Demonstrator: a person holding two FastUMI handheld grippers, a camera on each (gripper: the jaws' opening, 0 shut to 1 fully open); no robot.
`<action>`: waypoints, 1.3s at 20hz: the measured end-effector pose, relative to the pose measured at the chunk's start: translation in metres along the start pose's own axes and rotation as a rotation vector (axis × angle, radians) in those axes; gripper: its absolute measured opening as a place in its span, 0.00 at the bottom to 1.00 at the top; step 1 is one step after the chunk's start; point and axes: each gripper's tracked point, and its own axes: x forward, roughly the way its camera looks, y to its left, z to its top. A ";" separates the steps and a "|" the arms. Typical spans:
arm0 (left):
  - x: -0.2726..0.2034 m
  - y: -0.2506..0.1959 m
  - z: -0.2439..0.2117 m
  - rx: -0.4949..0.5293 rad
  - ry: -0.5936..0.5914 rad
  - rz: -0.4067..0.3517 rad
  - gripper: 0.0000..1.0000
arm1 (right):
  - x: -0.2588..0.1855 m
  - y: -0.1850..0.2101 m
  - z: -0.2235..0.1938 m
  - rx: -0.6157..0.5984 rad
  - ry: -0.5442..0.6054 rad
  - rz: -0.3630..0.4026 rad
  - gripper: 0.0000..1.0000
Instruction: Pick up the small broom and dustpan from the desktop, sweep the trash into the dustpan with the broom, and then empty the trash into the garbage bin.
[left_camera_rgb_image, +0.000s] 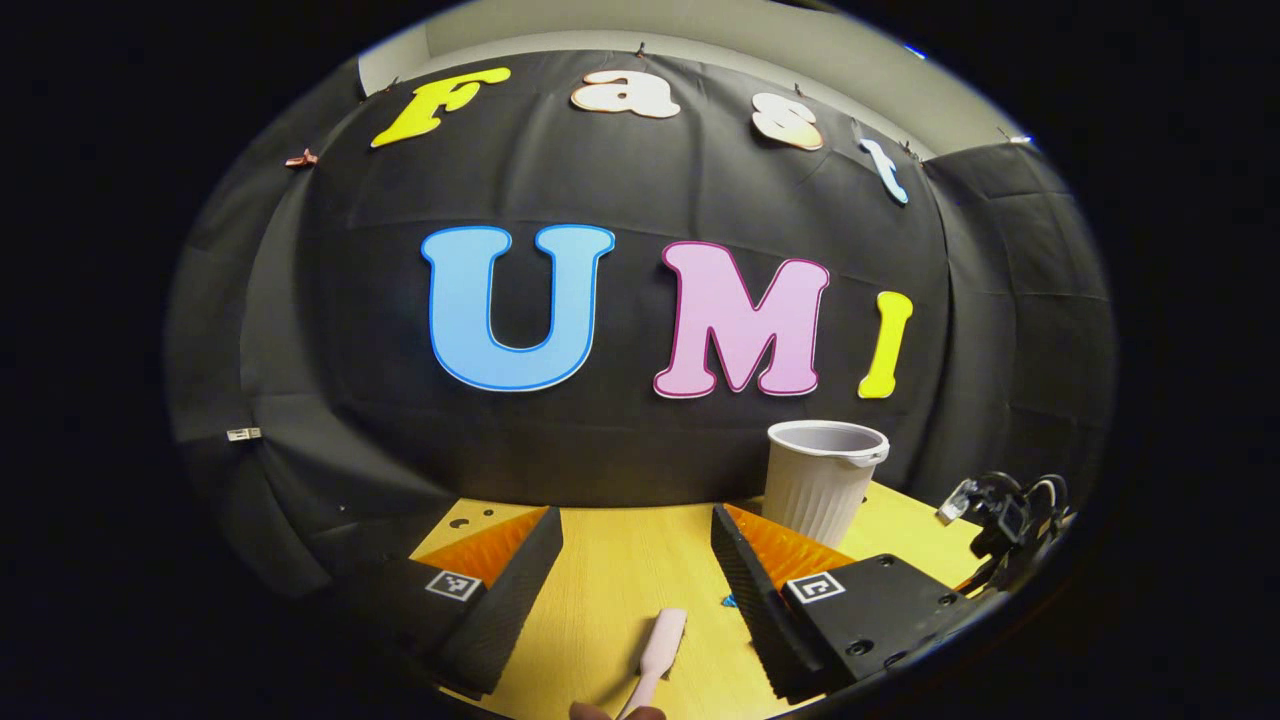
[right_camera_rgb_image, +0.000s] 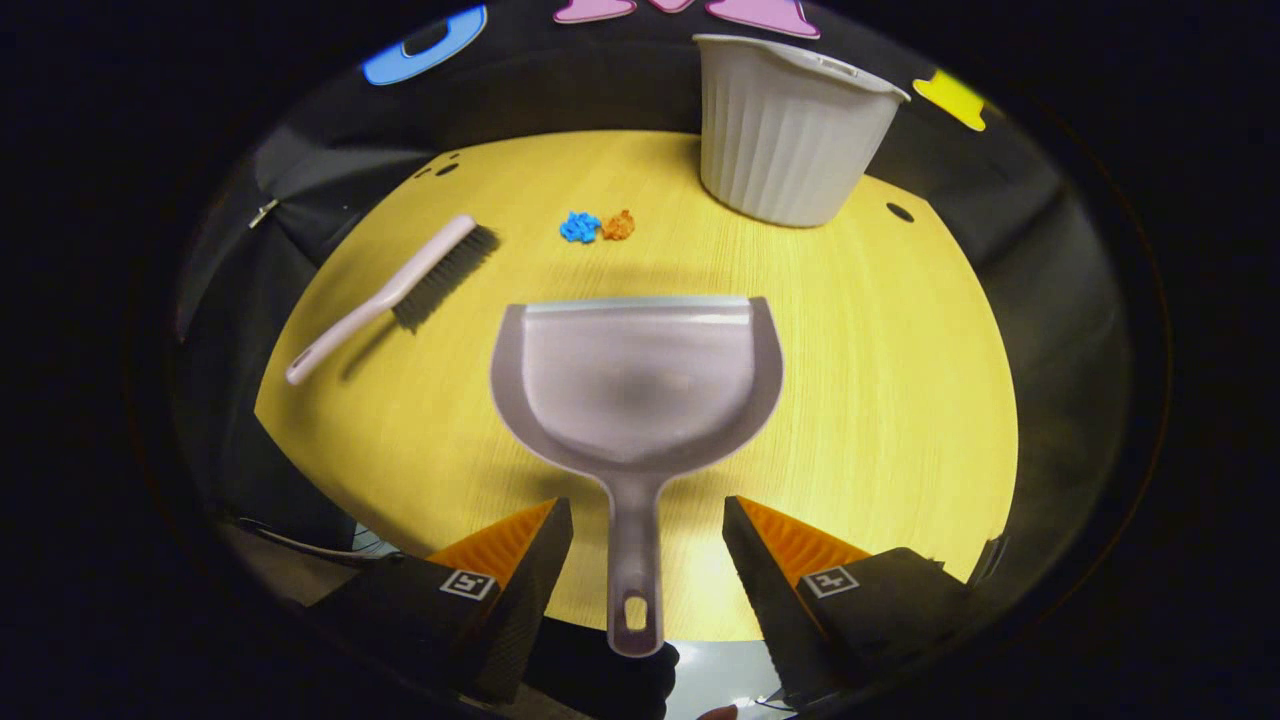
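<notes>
In the right gripper view a grey dustpan (right_camera_rgb_image: 635, 380) lies flat on the yellow table (right_camera_rgb_image: 900, 400), its handle pointing back between the fingers of my open right gripper (right_camera_rgb_image: 645, 503); neither finger touches it. The small broom (right_camera_rgb_image: 400, 290) lies to its left, bristles toward the far side. A blue scrap (right_camera_rgb_image: 578, 226) and an orange scrap (right_camera_rgb_image: 618, 225) sit just beyond the pan's lip. The white ribbed bin (right_camera_rgb_image: 785, 130) stands at the back right. My left gripper (left_camera_rgb_image: 635, 512) is open low over the table, the broom handle (left_camera_rgb_image: 660, 650) lying between its fingers.
In the left gripper view the bin (left_camera_rgb_image: 825, 480) stands beyond the right finger, a blue scrap (left_camera_rgb_image: 728, 601) beside that finger. A black device with cables (left_camera_rgb_image: 1005, 510) sits at the table's right edge. Small dark holes (right_camera_rgb_image: 900, 212) mark the tabletop.
</notes>
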 end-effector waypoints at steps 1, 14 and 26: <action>0.001 0.002 -0.002 0.000 0.005 -0.004 0.95 | 0.009 0.000 -0.002 -0.005 0.016 -0.012 0.93; 0.010 0.027 -0.026 -0.004 0.048 -0.040 0.95 | 0.049 0.008 -0.005 0.017 0.136 -0.019 0.63; 0.023 0.021 -0.137 -0.024 0.395 -0.105 0.95 | 0.039 0.002 0.003 0.006 0.028 0.004 0.35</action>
